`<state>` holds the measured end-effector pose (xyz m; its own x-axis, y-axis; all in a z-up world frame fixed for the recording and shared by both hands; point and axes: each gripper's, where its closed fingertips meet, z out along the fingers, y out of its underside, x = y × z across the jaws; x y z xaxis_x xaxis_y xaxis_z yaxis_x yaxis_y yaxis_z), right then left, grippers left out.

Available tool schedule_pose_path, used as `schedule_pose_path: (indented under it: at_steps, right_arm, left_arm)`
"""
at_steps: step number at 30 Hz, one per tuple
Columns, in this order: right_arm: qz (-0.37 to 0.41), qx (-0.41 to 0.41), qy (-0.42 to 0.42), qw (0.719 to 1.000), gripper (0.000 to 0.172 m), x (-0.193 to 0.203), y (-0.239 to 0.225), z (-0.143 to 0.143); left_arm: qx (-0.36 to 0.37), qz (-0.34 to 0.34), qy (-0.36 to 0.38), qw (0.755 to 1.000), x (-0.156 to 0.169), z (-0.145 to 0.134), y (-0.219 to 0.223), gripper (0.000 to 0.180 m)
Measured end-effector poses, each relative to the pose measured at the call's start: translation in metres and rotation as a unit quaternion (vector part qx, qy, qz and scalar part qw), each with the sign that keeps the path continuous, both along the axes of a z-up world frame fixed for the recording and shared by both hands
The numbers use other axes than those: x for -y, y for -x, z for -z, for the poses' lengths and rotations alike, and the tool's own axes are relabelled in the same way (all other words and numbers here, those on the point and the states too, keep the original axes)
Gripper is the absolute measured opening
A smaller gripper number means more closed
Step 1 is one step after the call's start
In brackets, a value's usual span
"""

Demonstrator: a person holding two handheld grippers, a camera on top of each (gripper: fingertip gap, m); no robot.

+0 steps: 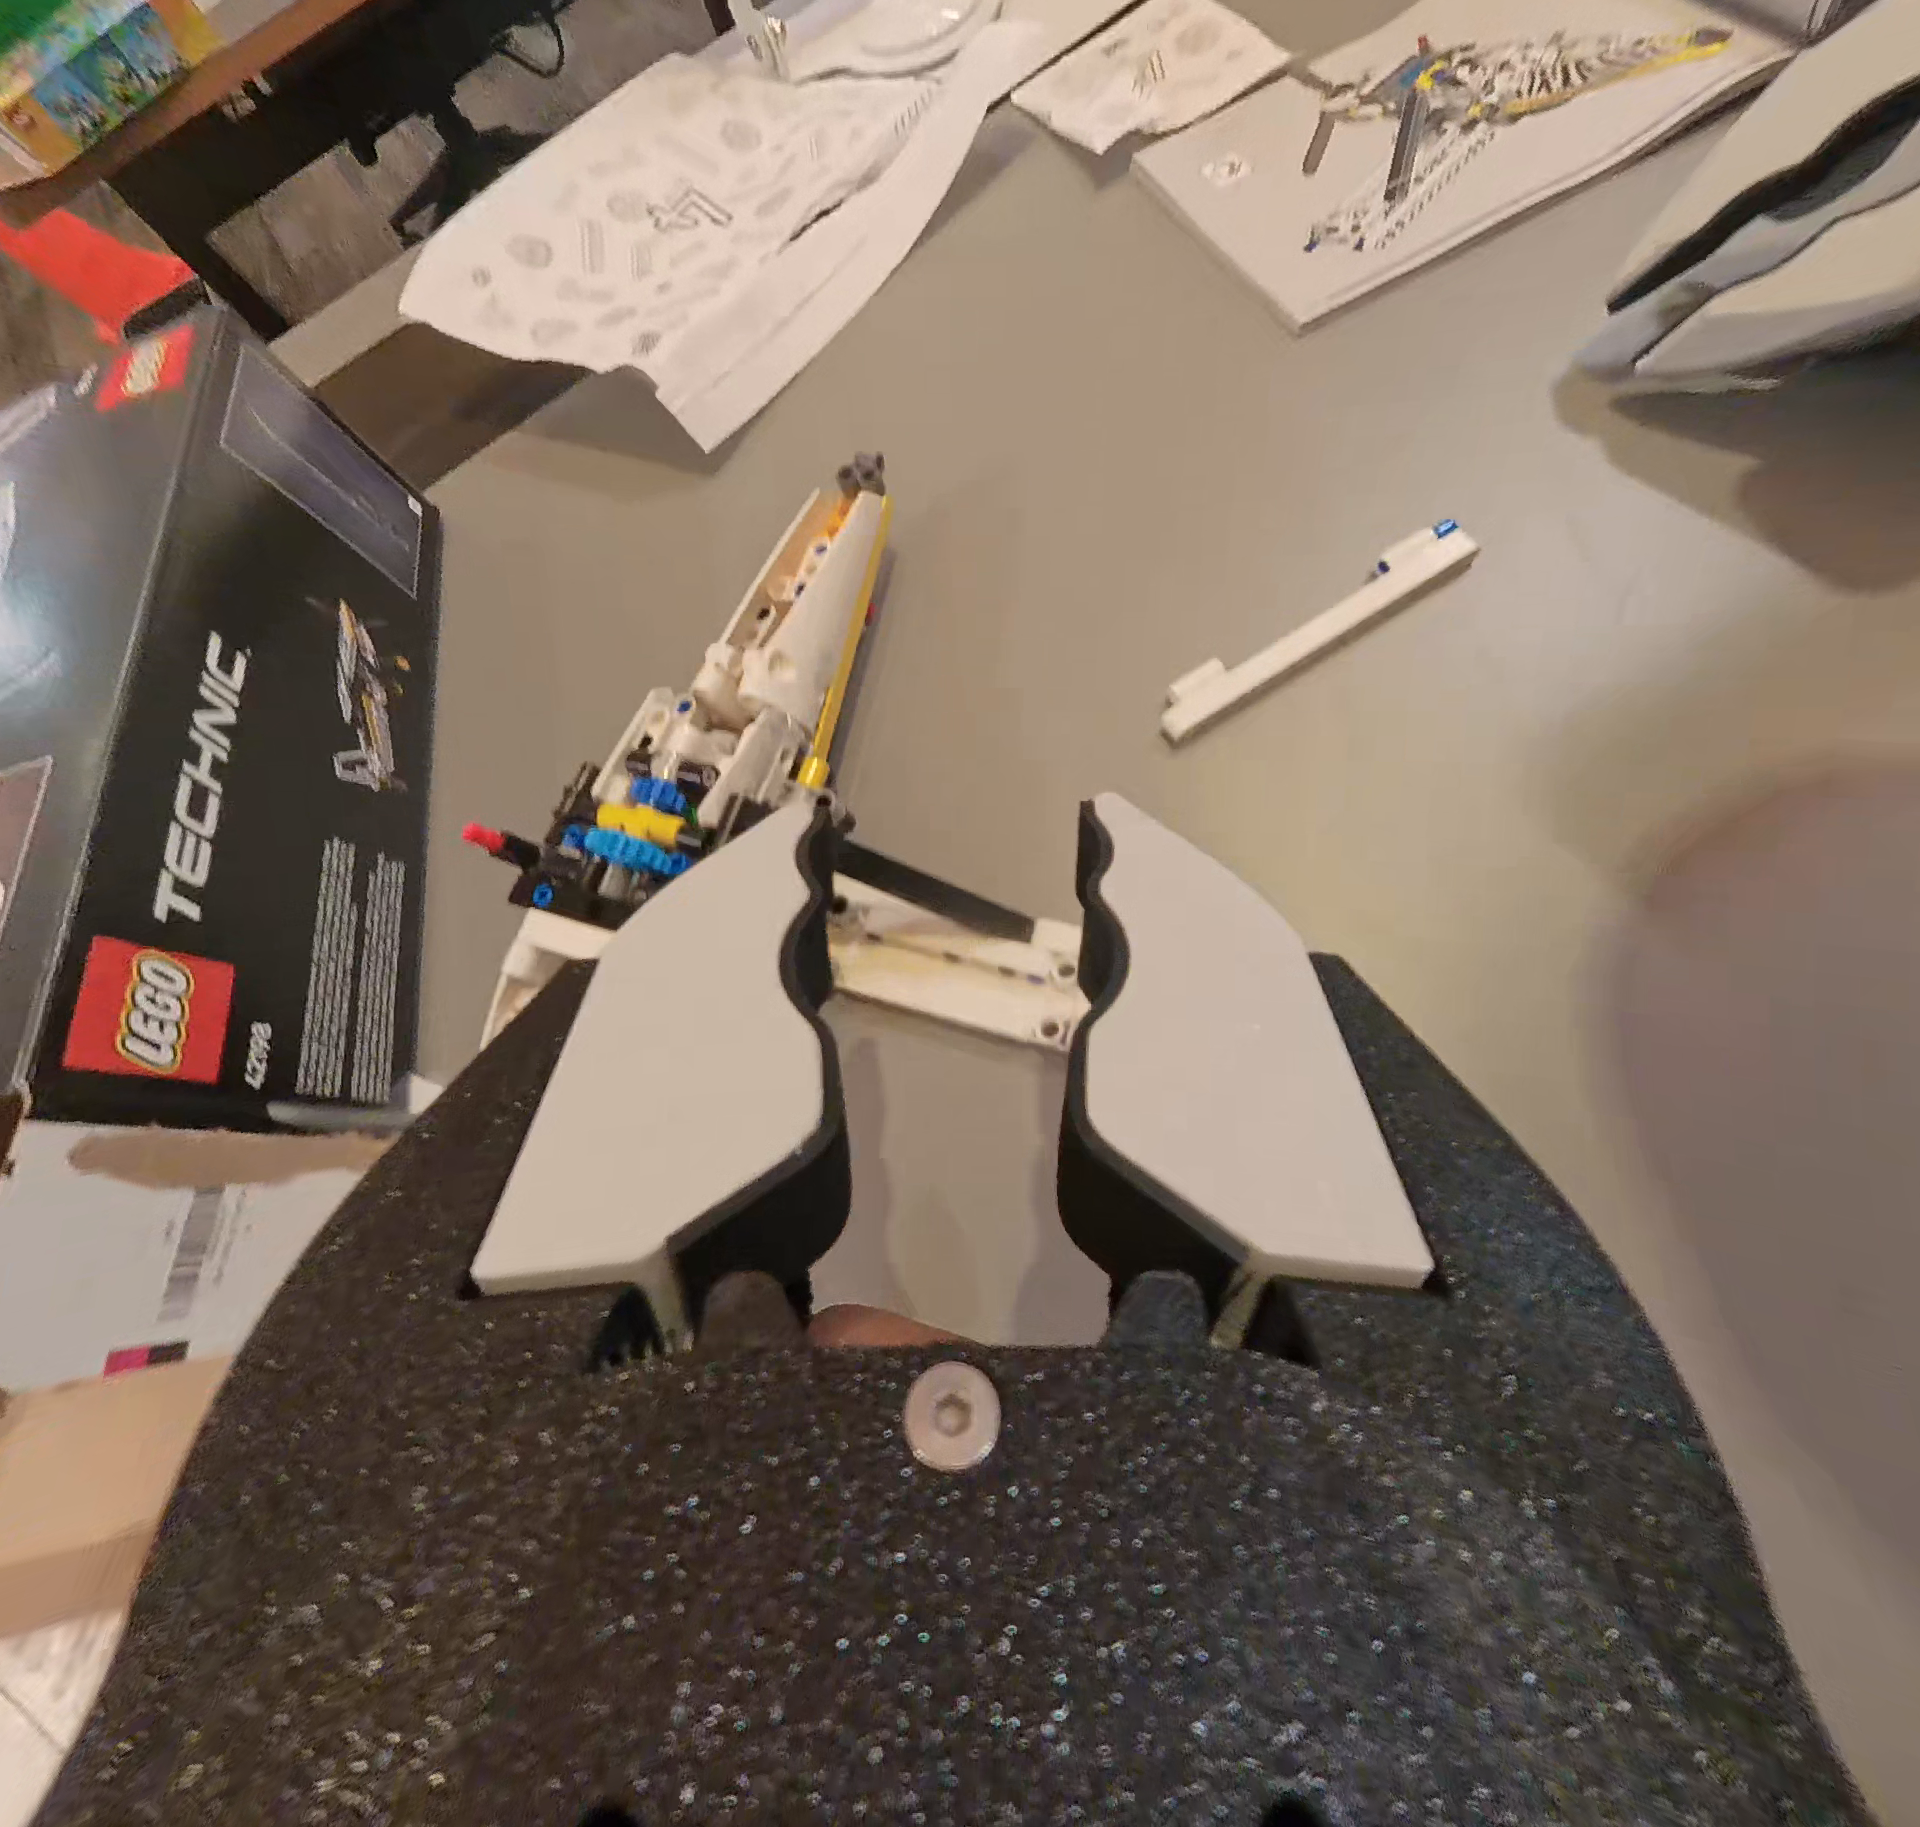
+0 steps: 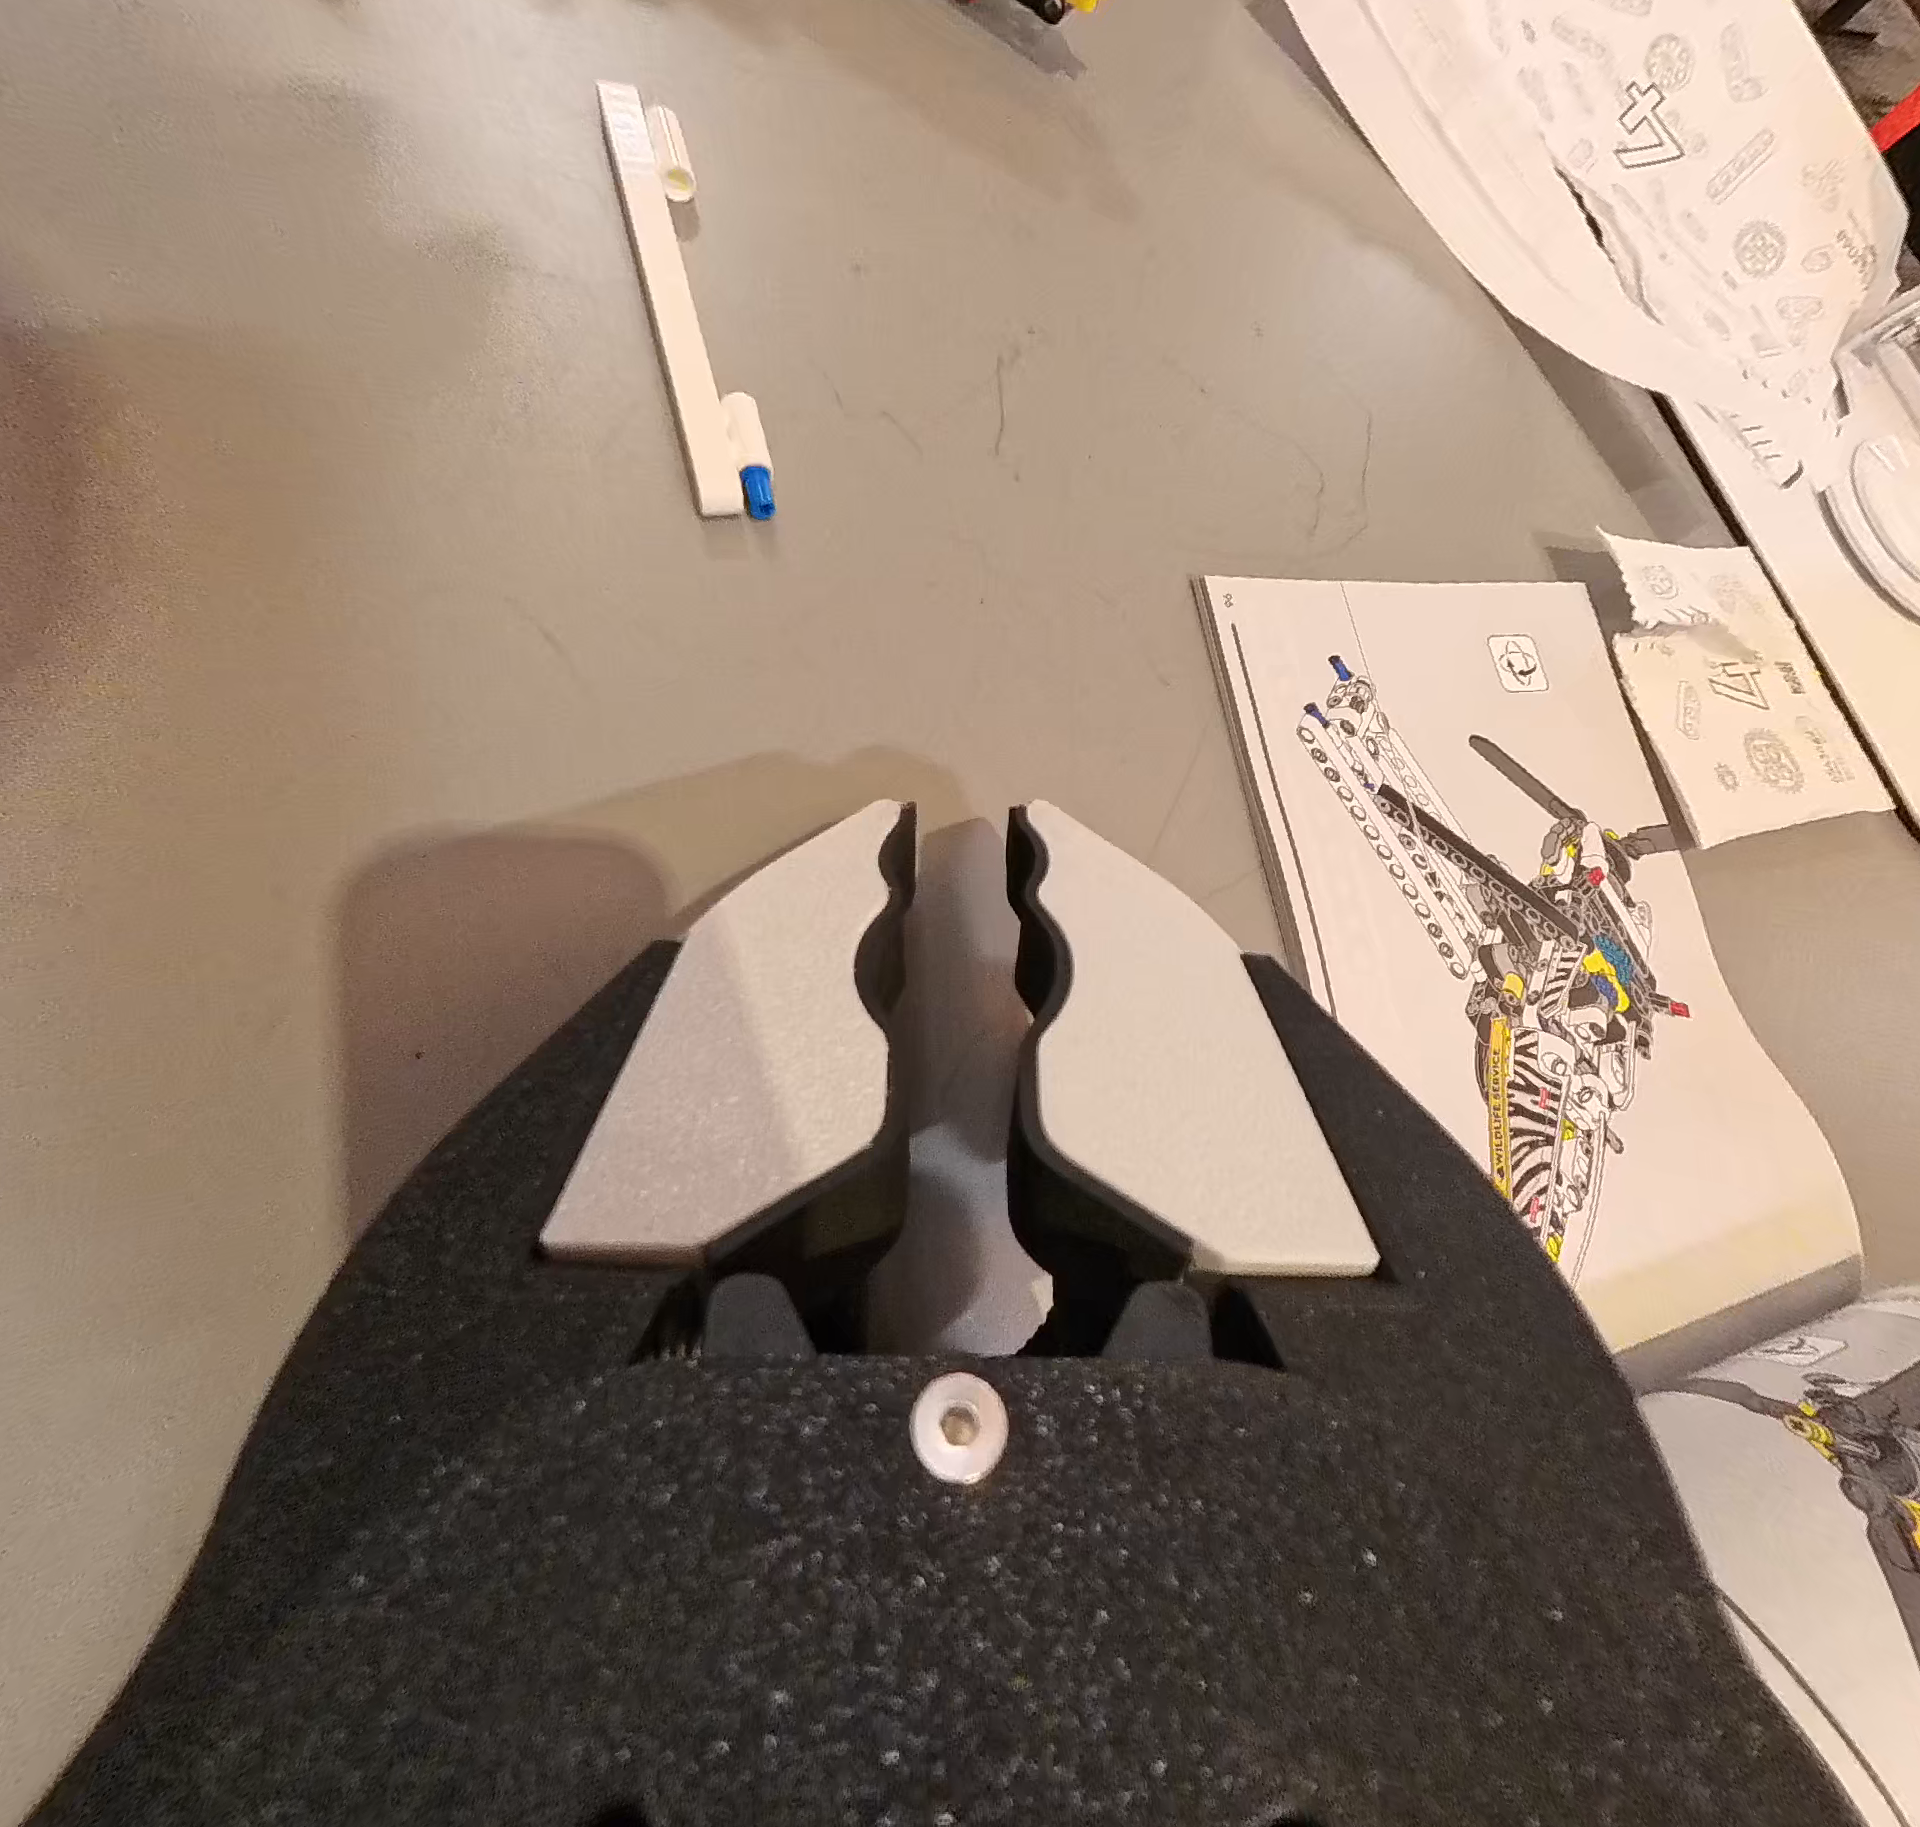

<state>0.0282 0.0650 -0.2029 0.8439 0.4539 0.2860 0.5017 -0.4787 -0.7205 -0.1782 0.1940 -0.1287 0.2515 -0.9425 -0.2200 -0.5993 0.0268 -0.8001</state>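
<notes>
Here the left gripper (image 1: pixel 951 847) stands wide over the white brick model (image 1: pixel 748 697) at frame centre, pads apart from it; the white beam (image 1: pixel 1320 629) lies right of centre. The right gripper (image 2: pixel 961 827) is narrowed on a pale piece (image 2: pixel 961 904); whether its pads press cannot be told.

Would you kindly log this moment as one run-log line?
left gripper: open over brick model | right gripper: holds white piece | white beam: on table

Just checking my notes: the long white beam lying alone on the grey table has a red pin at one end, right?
Not quite. The pin on the long white beam is blue, not red, as the right wrist view shows. The beam does lie alone on the grey table.
</notes>
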Motion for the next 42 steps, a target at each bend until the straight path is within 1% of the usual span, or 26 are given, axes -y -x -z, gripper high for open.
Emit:
schedule_pose_path:
  at_steps: [4,7,9,13,16,20,23,25,26,27,33,36,38,42]
  right_arm:
    - [0.002,0.001,-0.001,1.000,0.016,0.000,0.000,0.000]
    - [-0.003,0.002,0.002,1.000,0.014,0.000,0.001,0.001]
    - [-0.008,0.000,0.007,1.000,0.014,-0.001,0.003,0.001]
    - [-0.014,-0.004,0.009,1.000,0.015,-0.001,0.005,0.001]
    - [-0.020,-0.004,0.007,1.000,0.015,0.001,0.006,0.001]
    - [-0.035,-0.011,0.009,0.999,0.016,0.004,0.009,0.001]
    - [-0.045,-0.018,0.014,0.999,0.017,0.005,0.010,0.001]
    - [-0.049,-0.020,0.016,0.998,0.017,0.006,0.011,0.001]
    - [-0.051,-0.021,0.017,0.998,0.017,0.006,0.012,0.001]
    - [-0.054,-0.021,0.017,0.998,0.018,0.007,0.012,0.001]
    - [-0.073,0.010,-0.014,0.997,0.023,0.009,0.016,-0.002]
    - [-0.077,0.021,-0.025,0.996,0.024,0.009,0.015,-0.004]
    - [-0.065,-0.001,-0.016,0.998,0.027,0.008,0.012,-0.004]
    - [-0.036,-0.078,-0.003,0.996,0.029,0.008,0.004,-0.011]
  left_arm:
    - [-0.001,-0.005,0.011,1.000,0.003,0.007,0.012,0.047]
    - [0.007,0.005,0.027,1.000,0.011,0.012,0.007,0.047]
    - [0.004,0.032,0.030,0.999,0.021,0.016,-0.007,0.047]
    - [-0.038,0.120,-0.008,0.992,0.039,0.026,-0.052,0.046]
    - [-0.098,0.200,-0.033,0.974,0.052,0.046,-0.085,0.046]
    - [-0.195,0.280,-0.048,0.939,0.058,0.077,-0.105,0.046]
    - [-0.214,0.320,-0.030,0.923,0.066,0.082,-0.112,0.038]
    - [-0.220,0.336,-0.010,0.916,0.071,0.084,-0.114,0.024]
    - [-0.220,0.343,0.000,0.913,0.075,0.086,-0.115,0.012]
    - [-0.214,0.345,0.000,0.914,0.077,0.086,-0.118,0.010]
    - [-0.167,0.336,-0.059,0.925,0.082,0.083,-0.138,0.009]
    - [-0.101,0.329,-0.089,0.935,0.093,0.068,-0.154,0.009]
    - [-0.064,0.316,-0.144,0.936,0.095,0.057,-0.164,0.010]
    - [-0.027,0.302,-0.274,0.913,0.099,0.047,-0.175,0.010]
